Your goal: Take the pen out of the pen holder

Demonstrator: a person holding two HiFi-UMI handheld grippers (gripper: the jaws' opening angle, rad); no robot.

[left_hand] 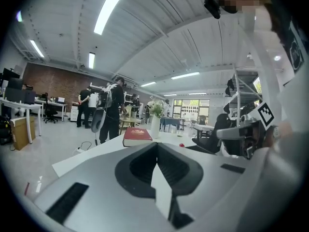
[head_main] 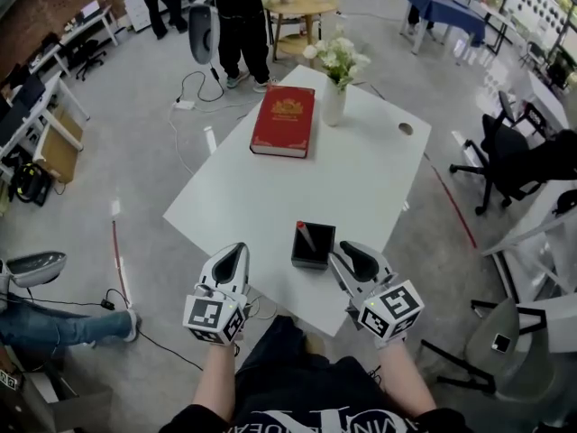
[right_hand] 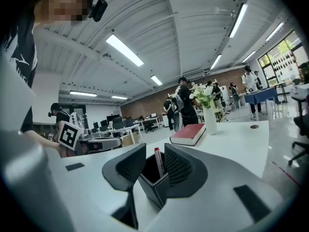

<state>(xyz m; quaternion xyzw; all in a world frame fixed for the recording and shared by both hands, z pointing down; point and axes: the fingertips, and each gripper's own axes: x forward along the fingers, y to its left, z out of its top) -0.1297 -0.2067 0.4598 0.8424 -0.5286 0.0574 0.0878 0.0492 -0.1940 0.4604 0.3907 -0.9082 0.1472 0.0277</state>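
We have the left gripper [head_main: 238,253] at the near left of the white table [head_main: 361,179], just over the near edge. Its jaws are together and hold nothing; in the left gripper view the pads meet at the tip. Far from it, left of centre, a red book [head_main: 285,121] lies flat. The black pen holder [head_main: 314,253] stands upright close to the near edge, between the two grippers. The pen [head_main: 306,236] is inside it, red top up, not lifted. At the far side, just right of the book, we see a white vase [head_main: 334,105] with flowers [head_main: 339,57]. The right gripper [head_main: 341,255] is at the holder's right side, jaws wide. In the right gripper view the holder's near corner sits between the pads, with the pen showing above the rim. We can't tell whether the pads press on its walls.
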